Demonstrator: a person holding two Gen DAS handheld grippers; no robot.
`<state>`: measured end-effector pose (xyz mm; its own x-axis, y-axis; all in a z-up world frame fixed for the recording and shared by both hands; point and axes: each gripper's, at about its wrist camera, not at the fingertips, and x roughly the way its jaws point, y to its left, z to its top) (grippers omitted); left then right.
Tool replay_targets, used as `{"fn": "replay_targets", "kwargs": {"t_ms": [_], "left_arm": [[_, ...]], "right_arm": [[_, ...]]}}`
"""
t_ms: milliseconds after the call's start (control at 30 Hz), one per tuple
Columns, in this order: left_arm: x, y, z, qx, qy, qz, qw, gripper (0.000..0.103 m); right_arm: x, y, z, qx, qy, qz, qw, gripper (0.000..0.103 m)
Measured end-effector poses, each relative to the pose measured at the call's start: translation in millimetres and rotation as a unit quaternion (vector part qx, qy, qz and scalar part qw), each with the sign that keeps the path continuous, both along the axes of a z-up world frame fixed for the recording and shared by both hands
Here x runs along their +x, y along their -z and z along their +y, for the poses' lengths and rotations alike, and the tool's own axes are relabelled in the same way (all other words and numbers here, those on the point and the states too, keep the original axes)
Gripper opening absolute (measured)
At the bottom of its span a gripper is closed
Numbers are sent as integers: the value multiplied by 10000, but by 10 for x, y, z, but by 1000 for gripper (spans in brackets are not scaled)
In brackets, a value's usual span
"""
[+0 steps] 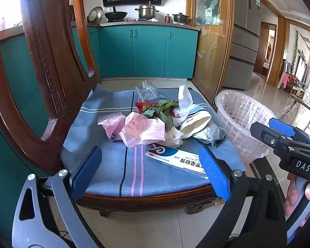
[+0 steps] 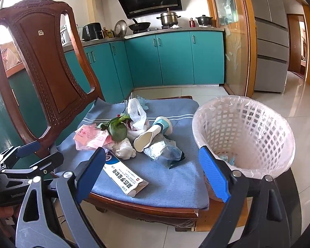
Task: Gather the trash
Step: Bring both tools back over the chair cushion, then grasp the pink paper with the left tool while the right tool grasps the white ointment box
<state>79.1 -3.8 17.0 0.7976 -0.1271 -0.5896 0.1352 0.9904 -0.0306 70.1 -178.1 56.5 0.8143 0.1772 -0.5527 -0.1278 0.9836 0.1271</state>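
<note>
Trash pile [image 2: 134,140] sits mid-cushion on the chair [image 2: 41,66], basket [image 2: 243,136] off its right edge. I judge pickup not yet begun. Both my grippers, left [image 1: 150,171] and right [image 2: 153,173], gape empty; next, close on the long box [image 2: 124,175] at the front edge.

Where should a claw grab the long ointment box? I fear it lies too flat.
Take the ointment box at its near end, which overhangs the cushion edge. Come from the chair's front, closing across its narrow width: it lies flat, so elsewhere only thin edges show.
</note>
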Motion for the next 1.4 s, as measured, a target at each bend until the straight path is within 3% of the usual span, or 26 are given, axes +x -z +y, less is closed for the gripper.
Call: {"fn": "replay_targets", "kwargs": {"t_ms": [367, 533, 667, 767, 833, 900, 933, 1000, 1167, 1400], "left_arm": [[233, 67, 98, -1, -312, 114, 9994, 93], [568, 142, 160, 47, -395, 291, 9988, 83], [866, 320, 285, -108, -557, 666, 9962, 76], [1003, 444, 317, -224, -561, 913, 9940, 67], [1071, 511, 310, -234, -484, 1018, 9933, 55], [1133, 588, 306, -366, -335, 1245, 9910, 20], [1123, 586, 311, -438, -319, 1237, 9908, 19], [1065, 508, 295, -473, -294, 1098, 9924, 8], [771, 124, 311, -569, -321, 454, 9968, 6], [287, -314, 404, -667, -141, -480, 9965, 6]], "right_arm": [[32, 27, 28, -53, -67, 56, 9999, 89], [66, 66, 56, -9, -119, 142, 9998, 89], [76, 72, 76, -30, -125, 138, 9998, 89], [88, 93, 82, -68, -148, 159, 9997, 89], [103, 122, 85, -103, -202, 216, 9995, 89], [155, 200, 139, -185, -429, 378, 9982, 89], [179, 232, 166, -218, -519, 444, 9974, 89], [258, 362, 256, -407, -821, 704, 9933, 89], [465, 638, 476, -855, -1264, 1047, 9827, 89], [756, 915, 703, -992, -1631, 1434, 9711, 89]]}}
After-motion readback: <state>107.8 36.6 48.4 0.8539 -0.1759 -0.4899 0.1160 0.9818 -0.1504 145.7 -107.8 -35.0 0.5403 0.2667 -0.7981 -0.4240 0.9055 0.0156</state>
